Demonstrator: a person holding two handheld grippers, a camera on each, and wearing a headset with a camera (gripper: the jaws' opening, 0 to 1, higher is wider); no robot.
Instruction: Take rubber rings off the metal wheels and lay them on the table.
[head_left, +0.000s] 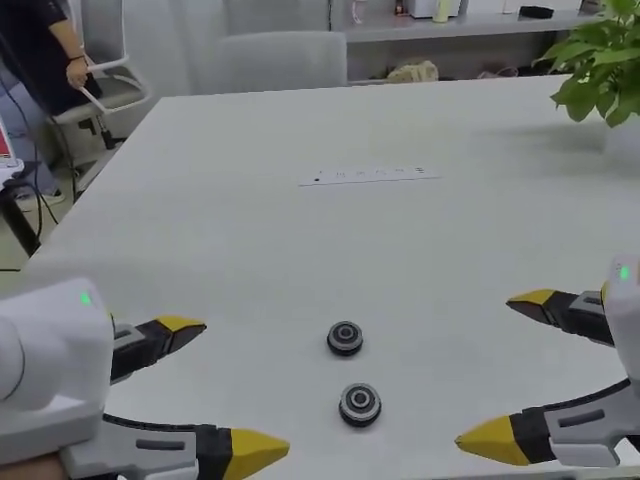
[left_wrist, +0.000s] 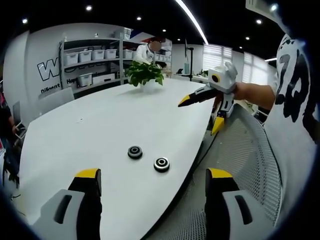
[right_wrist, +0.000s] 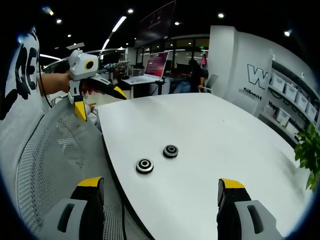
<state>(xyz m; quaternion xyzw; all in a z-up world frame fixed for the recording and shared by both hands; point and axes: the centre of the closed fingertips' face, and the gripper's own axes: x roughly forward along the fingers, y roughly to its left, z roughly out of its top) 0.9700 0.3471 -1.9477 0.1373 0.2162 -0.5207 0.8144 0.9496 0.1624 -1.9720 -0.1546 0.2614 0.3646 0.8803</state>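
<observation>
1. Across most of the head view spreads the pale grey table. Its top is bare apart from a paper strip toward the far edge and a plant at the far right corner.
2. Over the near left corner hangs the left gripper, its yellow-tipped jaws spread wide with nothing between them. Its own view shows the same: both jaws well apart, and the two wheels on the table beyond them.
3. Over the near right corner hangs the right gripper, jaws likewise spread wide and holding nothing. Both grippers are well apart from the wheels.
4. Between the two grippers, close to the near edge, lie the two metal wheels, flat on the table. The far wheel sits just beyond the near wheel, close by but not touching it.
5. Each wheel shows a bright metal hub and a dark centre inside a dark outer band, which I take to be the rubber rings, both seemingly still seated on the wheels.
6. As I judge it, the task has not begun. No loose ring lies on the table, so both rings remain to be pulled off and laid down.
</observation>
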